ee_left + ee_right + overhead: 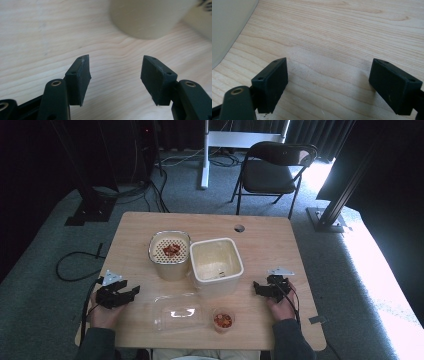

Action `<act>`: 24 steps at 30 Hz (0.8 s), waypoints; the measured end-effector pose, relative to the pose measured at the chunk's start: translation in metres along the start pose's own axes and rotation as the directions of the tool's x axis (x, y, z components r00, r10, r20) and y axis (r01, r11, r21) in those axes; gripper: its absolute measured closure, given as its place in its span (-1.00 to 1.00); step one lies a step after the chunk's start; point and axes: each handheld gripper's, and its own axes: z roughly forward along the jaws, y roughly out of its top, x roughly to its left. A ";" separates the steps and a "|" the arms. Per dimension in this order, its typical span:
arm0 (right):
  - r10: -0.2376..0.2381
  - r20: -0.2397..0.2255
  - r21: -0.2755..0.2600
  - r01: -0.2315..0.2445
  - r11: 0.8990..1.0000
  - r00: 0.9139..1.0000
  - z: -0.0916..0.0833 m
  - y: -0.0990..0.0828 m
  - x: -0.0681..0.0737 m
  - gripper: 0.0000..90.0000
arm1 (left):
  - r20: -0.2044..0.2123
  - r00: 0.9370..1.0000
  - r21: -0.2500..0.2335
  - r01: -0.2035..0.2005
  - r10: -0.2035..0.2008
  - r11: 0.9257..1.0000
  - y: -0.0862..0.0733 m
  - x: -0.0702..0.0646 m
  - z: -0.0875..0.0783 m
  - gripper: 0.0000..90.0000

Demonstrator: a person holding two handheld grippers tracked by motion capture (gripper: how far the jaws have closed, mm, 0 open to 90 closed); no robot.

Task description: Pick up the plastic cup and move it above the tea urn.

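Tongs sit empty on both sides: our left gripper (120,295) and right gripper (267,287) both hold their jaws apart over bare table (280,245). We judge ourselves between steps. Nearest us lie the clear lid (175,312) and the small cup of red bits (223,319); the round strainer tub (170,254) and square tub (216,265) stand farther off. Next, we judge, the left gripper reaches right for the lid.
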 end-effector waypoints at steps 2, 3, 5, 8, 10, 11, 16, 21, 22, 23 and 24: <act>0.000 0.000 0.000 0.000 1.000 1.000 0.000 0.000 0.000 -0.67 | 0.020 0.999 -0.009 -0.030 0.030 1.000 0.004 -0.009 -0.004 -0.07; 0.000 0.000 0.000 0.000 1.000 1.000 0.000 0.000 0.000 -0.67 | 0.026 0.999 -0.012 -0.045 0.045 0.999 0.006 -0.014 -0.005 -0.06; 0.000 0.000 0.000 0.000 1.000 1.000 0.000 0.000 0.000 -0.67 | 0.032 0.997 -0.004 -0.068 0.068 0.998 0.010 -0.022 -0.007 -0.05; 0.000 0.000 0.000 0.000 1.000 1.000 0.000 0.000 0.000 -0.67 | 0.063 0.994 -0.007 -0.089 0.089 0.996 0.013 -0.033 -0.008 -0.03; 0.000 0.000 0.000 0.000 1.000 1.000 0.000 0.000 0.000 -0.67 | 0.082 0.991 -0.007 -0.107 0.107 0.994 0.015 -0.039 -0.007 -0.02; 0.000 0.000 0.000 0.000 1.000 1.000 0.000 0.000 0.000 -0.67 | 0.092 0.989 -0.004 -0.113 0.113 0.994 0.015 -0.043 -0.006 -0.02; -0.001 0.000 0.000 0.001 1.000 1.000 0.000 0.000 0.000 -0.67 | 0.124 0.982 0.024 -0.149 0.145 0.989 0.014 -0.056 0.001 0.02; 0.000 0.000 0.000 0.000 1.000 1.000 0.000 0.000 0.000 -0.67 | 0.146 0.978 0.057 -0.159 0.150 0.986 0.012 -0.061 0.009 0.09; 0.000 0.000 0.000 0.000 1.000 1.000 0.000 0.000 0.000 -0.67 | 0.150 0.977 0.062 -0.162 0.151 0.985 0.012 -0.063 0.009 0.09; 0.000 0.000 0.000 0.000 1.000 1.000 0.000 0.000 0.000 -0.67 | 0.154 0.976 0.065 -0.166 0.155 0.984 0.012 -0.064 0.010 0.10; 0.000 0.000 0.000 0.000 1.000 1.000 0.000 0.000 0.000 -0.67 | 0.157 0.975 0.073 -0.170 0.157 0.983 0.011 -0.064 0.012 0.12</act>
